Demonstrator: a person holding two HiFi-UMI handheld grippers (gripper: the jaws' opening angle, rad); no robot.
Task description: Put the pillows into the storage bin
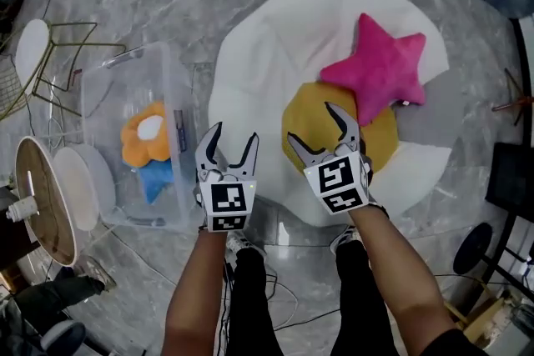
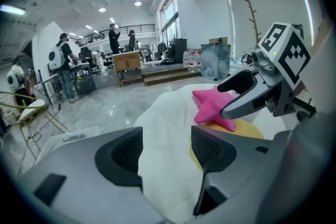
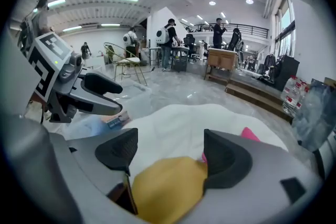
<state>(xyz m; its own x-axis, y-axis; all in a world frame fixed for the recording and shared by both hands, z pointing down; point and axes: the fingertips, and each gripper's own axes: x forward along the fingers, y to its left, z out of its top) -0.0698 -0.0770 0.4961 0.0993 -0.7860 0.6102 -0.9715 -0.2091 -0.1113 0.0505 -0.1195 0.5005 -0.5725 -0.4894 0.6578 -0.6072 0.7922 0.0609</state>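
Note:
A pink star pillow (image 1: 380, 71) lies on a big white cushion (image 1: 267, 46), partly overlapping a round yellow pillow (image 1: 310, 114). My right gripper (image 1: 313, 122) hangs open just over the yellow pillow (image 3: 168, 186), its pads not pressing it; the star (image 3: 249, 135) peeks from behind the right jaw. My left gripper (image 1: 234, 136) stands open and empty at the cushion's near left edge, over the white cushion (image 2: 168, 123). The clear storage bin (image 1: 104, 96) sits on the floor to the left. It holds an orange flower pillow (image 1: 146, 133) and a blue pillow (image 1: 157, 178).
A round wooden table (image 1: 46, 200) and a wire-frame chair (image 1: 58, 54) stand left of the bin. Cables run over the marble floor near my feet. Black stands and gear (image 1: 509, 179) crowd the right edge. Several people (image 3: 168, 39) stand far off in the hall.

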